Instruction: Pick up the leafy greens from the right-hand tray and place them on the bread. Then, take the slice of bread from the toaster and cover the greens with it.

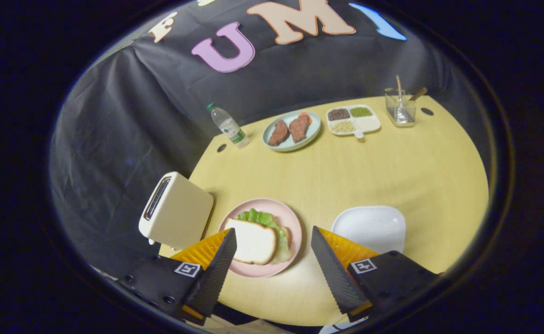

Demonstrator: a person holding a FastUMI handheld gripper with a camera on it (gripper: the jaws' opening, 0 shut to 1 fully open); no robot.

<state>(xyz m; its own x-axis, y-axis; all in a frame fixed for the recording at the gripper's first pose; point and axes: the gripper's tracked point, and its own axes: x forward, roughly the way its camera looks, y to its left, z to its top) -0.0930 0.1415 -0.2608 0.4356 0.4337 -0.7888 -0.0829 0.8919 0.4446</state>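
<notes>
water bottle [227, 125], plate of meat [292, 131], divided dish [353, 120], glass [400, 107].

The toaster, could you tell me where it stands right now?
The toaster stands at the table's edge, beside the pink plate, just beyond one finger of the open gripper.

The top bread slice [252, 241] hides most of the leafy greens [272, 227] and whatever lies beneath. The left finger [216, 269] covers the pink plate's [290, 222] near-left rim. The toaster's [175, 211] slot interior is too dark to tell.

Yellow table [369, 176] bearing toaster [176, 211], pink plate [295, 232], white tray [369, 227], water bottle [227, 125], blue plate [316, 127], divided dish [369, 124], glass [399, 109], tongs [272, 241] spread wide above.
</notes>
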